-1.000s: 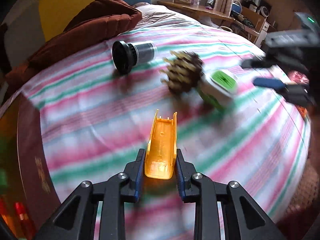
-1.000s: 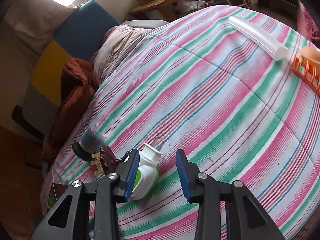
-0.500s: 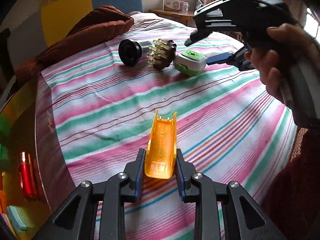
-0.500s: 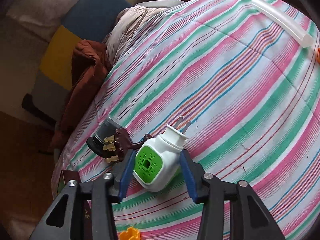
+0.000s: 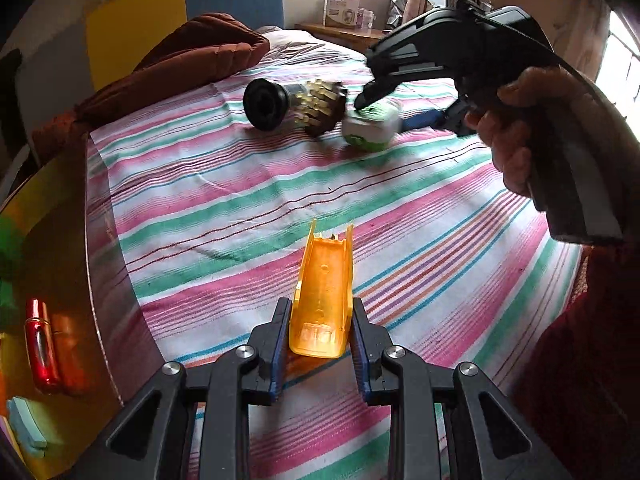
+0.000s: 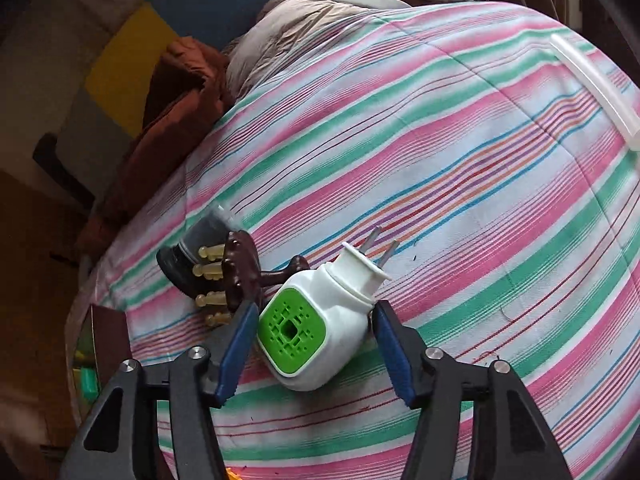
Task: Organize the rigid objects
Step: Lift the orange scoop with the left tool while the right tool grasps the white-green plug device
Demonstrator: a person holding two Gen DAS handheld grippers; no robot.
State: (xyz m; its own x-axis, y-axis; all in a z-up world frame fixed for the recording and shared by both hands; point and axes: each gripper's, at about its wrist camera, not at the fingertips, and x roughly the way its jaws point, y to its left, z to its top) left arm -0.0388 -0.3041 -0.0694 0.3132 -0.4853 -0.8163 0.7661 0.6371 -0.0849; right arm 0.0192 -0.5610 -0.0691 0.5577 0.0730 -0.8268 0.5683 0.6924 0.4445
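On the striped bedspread (image 6: 440, 160), right tongs (image 6: 316, 344) close around the plug-in device (image 6: 316, 320).

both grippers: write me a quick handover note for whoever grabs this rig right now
Left gripper: shut on the translucent orange plastic channel piece, held above the striped bedspread.
Right gripper: jaws closing around the white and green plug-in device; pads not yet pressing.
Grouped together: black round-based cylinder, brown brush with yellow pegs, the plug-in.
Apart: clear plastic tube at the far edge.
Left to do: place the orange piece, settle the plug-in, fetch the tube.
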